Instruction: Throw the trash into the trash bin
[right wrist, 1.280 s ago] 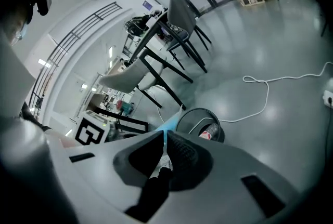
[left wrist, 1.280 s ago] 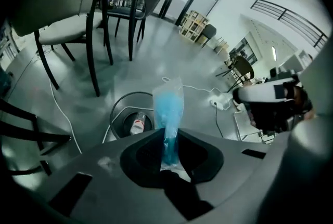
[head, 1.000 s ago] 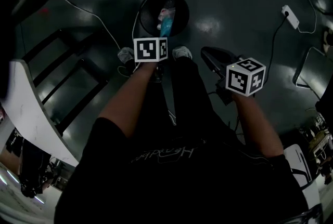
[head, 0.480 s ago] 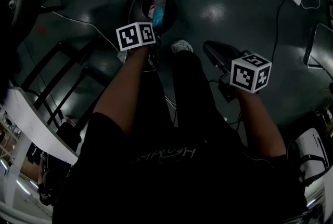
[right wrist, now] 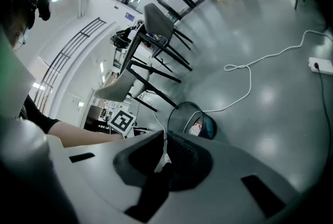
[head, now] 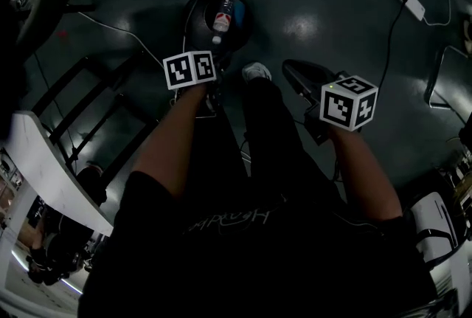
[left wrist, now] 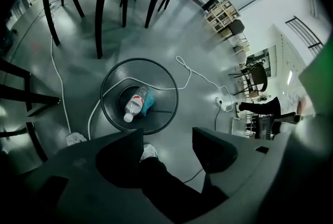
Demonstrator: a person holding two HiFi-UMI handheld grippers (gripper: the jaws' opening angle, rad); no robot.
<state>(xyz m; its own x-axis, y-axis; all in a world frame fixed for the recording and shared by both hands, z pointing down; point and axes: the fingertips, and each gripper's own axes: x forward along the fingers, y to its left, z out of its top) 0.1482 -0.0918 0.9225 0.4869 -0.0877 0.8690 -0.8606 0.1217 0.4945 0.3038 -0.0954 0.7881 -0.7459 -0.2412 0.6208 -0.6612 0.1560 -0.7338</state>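
The round black mesh trash bin (head: 193,14) stands on the dark floor in front of the person's feet. Inside it lie a clear plastic bottle (head: 220,19) with a red label and a blue wrapper (left wrist: 148,104). In the left gripper view the bin (left wrist: 112,108) and bottle (left wrist: 135,105) are straight below my left gripper (left wrist: 166,137). Its jaws have just been opening and now stand wide apart with nothing between them. Its marker cube (head: 189,68) hangs at the bin's near rim. My right gripper (right wrist: 163,151) is shut and empty, off to the right of the bin (right wrist: 181,114).
A white cable (head: 140,40) runs past the bin, and a power strip (head: 411,3) lies at the far right. Black chair legs (left wrist: 101,20) stand beyond the bin. A white table edge (head: 44,169) is at the left. The person's shoe (head: 256,71) is by the bin.
The left jaws have opened. The blue piece that hung at them over the bin now lies inside it beside the bottle. The right gripper has hardly moved.
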